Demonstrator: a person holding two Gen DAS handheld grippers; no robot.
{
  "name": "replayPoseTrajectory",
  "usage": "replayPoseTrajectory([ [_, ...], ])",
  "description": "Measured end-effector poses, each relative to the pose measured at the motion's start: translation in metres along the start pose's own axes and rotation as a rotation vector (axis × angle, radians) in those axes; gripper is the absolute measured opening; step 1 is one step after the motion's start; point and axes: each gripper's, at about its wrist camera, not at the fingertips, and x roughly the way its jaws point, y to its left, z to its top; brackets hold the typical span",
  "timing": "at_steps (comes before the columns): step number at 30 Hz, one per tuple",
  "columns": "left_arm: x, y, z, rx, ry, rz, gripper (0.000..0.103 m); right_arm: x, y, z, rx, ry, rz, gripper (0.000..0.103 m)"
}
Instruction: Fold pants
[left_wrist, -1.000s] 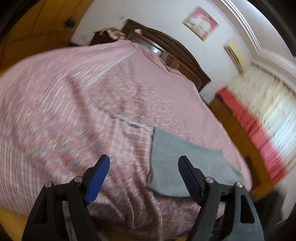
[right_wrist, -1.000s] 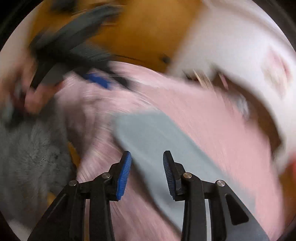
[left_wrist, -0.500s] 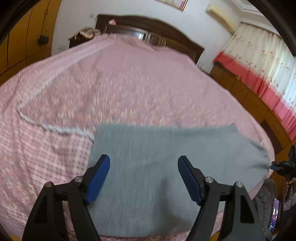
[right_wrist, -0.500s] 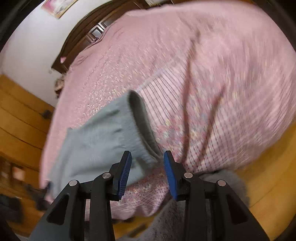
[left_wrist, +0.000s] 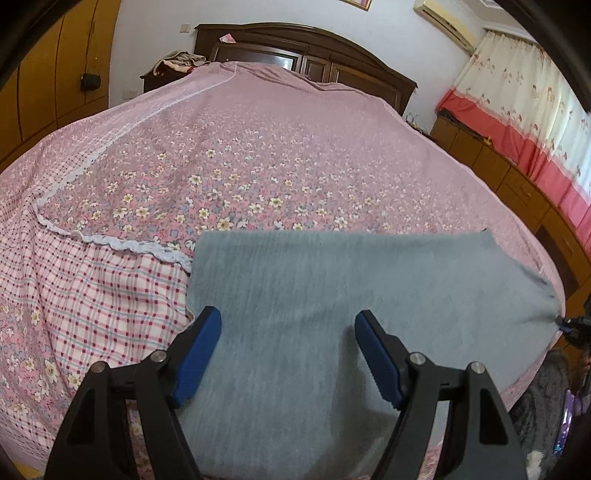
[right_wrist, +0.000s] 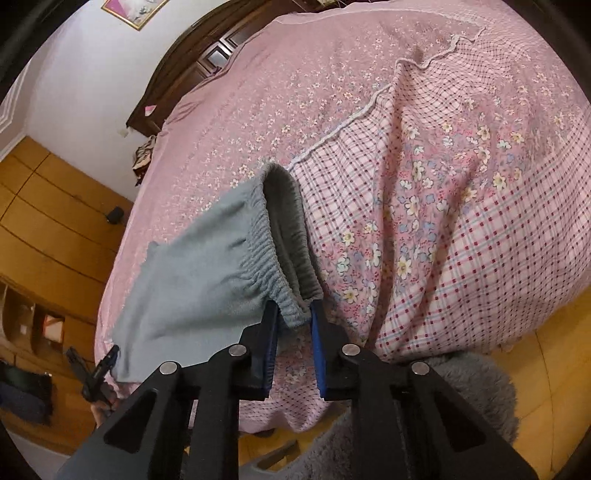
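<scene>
Grey pants (left_wrist: 332, 295) are spread flat at the foot edge of a floral pink bed (left_wrist: 258, 155). Their elastic waistband corner is being closed on by the right gripper (right_wrist: 293, 325). The left gripper (left_wrist: 288, 343) is held over them, jaws spread. The near hem is cut off.

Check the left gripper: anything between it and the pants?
Nothing visible. The left gripper hangs open directly over the grey pants, spread flat on the bedspread. The right gripper is closing on the elastic waistband at the other end.
</scene>
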Motion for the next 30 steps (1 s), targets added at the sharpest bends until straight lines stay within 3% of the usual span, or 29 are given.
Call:
replayPoseTrajectory([
  [8, 0.005, -0.005, -0.004, 0.008, 0.001, 0.012, 0.077, -0.017, -0.022, 0.01, 0.006, -0.065, -0.004, 0.016],
  [11, 0.004, -0.002, -0.006, 0.001, -0.001, 0.004, 0.077, -0.019, -0.022, 0.009, -0.016, -0.047, -0.025, 0.017],
  [16, 0.006, -0.005, -0.007, 0.021, 0.004, 0.031, 0.077, -0.002, -0.034, 0.0, -0.002, -0.002, -0.036, 0.039],
  [22, 0.005, -0.008, -0.008, 0.029, 0.003, 0.038, 0.077, -0.013, -0.062, -0.01, 0.098, -0.037, 0.117, 0.065],
  [26, 0.006, -0.013, -0.009, 0.042, 0.003, 0.055, 0.078, -0.012, -0.081, -0.01, 0.172, -0.062, 0.231, 0.07],
  [30, 0.007, -0.015, -0.008, 0.044, 0.003, 0.059, 0.079, -0.004, -0.082, -0.005, 0.16, -0.011, 0.251, 0.071],
])
